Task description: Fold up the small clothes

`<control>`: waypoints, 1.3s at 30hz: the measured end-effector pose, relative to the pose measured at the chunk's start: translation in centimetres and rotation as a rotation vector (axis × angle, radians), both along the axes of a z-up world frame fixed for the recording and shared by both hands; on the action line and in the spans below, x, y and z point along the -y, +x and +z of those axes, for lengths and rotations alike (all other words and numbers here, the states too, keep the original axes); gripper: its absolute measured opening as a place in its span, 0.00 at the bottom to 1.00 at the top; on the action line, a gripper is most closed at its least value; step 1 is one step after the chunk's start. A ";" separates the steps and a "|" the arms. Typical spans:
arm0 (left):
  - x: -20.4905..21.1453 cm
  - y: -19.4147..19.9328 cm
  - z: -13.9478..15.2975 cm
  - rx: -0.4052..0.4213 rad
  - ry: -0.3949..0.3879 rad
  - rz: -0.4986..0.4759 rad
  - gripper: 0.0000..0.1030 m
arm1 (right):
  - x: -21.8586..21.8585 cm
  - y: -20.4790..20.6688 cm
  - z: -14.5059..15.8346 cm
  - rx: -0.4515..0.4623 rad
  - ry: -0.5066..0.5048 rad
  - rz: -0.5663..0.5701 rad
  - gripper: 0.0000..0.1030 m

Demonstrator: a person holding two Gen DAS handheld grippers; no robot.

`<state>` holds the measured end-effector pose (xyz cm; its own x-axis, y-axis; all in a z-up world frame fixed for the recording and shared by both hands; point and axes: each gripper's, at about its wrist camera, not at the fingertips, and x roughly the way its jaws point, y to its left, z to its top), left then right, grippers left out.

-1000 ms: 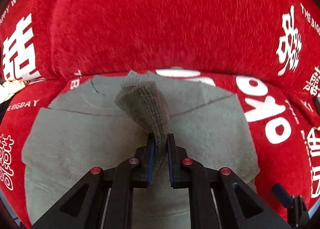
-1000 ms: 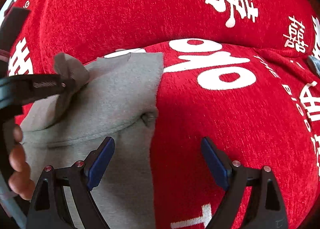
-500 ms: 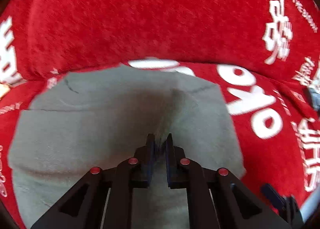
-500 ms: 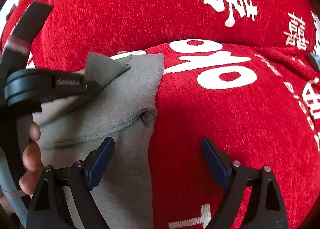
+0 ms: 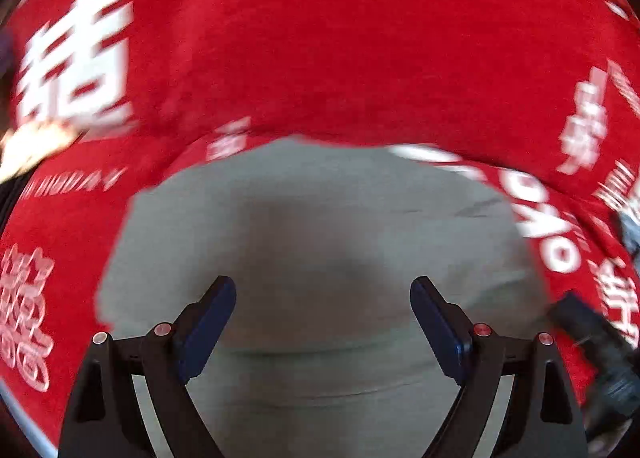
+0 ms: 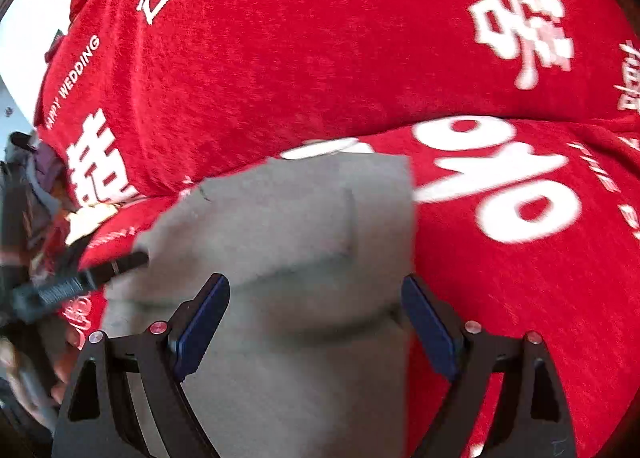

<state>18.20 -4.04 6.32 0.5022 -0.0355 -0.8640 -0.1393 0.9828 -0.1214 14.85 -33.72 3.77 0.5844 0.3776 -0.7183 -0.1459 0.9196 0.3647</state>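
Observation:
A small grey garment [image 5: 320, 226] lies flat on a red sofa cover; it also shows in the right wrist view [image 6: 304, 218], with folded layers and a crease across it. My left gripper [image 5: 323, 298] is open and empty just above the garment. My right gripper [image 6: 316, 298] is open and empty above the garment's right part. The left gripper's finger [image 6: 80, 282] shows at the left of the right wrist view, at the garment's left edge. The right gripper's finger [image 5: 592, 334] shows at the right edge of the left wrist view.
The red sofa cover [image 6: 320, 58] with white characters and lettering spans the seat and the backrest behind the garment. A pale bundle of other items [image 5: 28, 150] sits at the far left on the seat.
My left gripper has opened and let go of the grey flap, which now lies flat on the garment. My right gripper has moved left over the garment. Both views are motion-blurred.

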 end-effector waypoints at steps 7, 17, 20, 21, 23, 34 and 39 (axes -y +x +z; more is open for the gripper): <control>-8.9 -3.2 -3.3 -0.049 -0.059 0.211 0.87 | -2.8 3.3 -2.9 -0.144 0.106 0.026 0.74; -17.3 -5.4 -3.8 -0.023 -0.114 0.383 0.87 | -5.7 5.3 -2.7 -0.061 -0.026 -0.001 0.07; -19.4 -5.6 -4.5 -0.034 -0.127 0.423 0.87 | -4.7 3.8 -1.3 0.010 -0.030 -0.039 0.07; -19.4 -5.5 -4.8 -0.044 -0.126 0.420 0.87 | -4.5 3.8 -1.6 0.001 -0.030 -0.042 0.07; -18.5 -4.9 -5.4 -0.066 -0.117 0.395 0.87 | -4.5 4.4 -2.7 -0.043 -0.059 -0.046 0.07; -10.7 -0.9 -3.9 -0.029 -0.013 0.182 0.87 | -2.4 3.3 -2.1 -0.063 -0.124 -0.138 0.42; -4.6 2.2 -4.6 -0.043 0.051 -0.009 0.87 | -6.0 3.2 -0.8 -0.001 -0.198 -0.043 0.63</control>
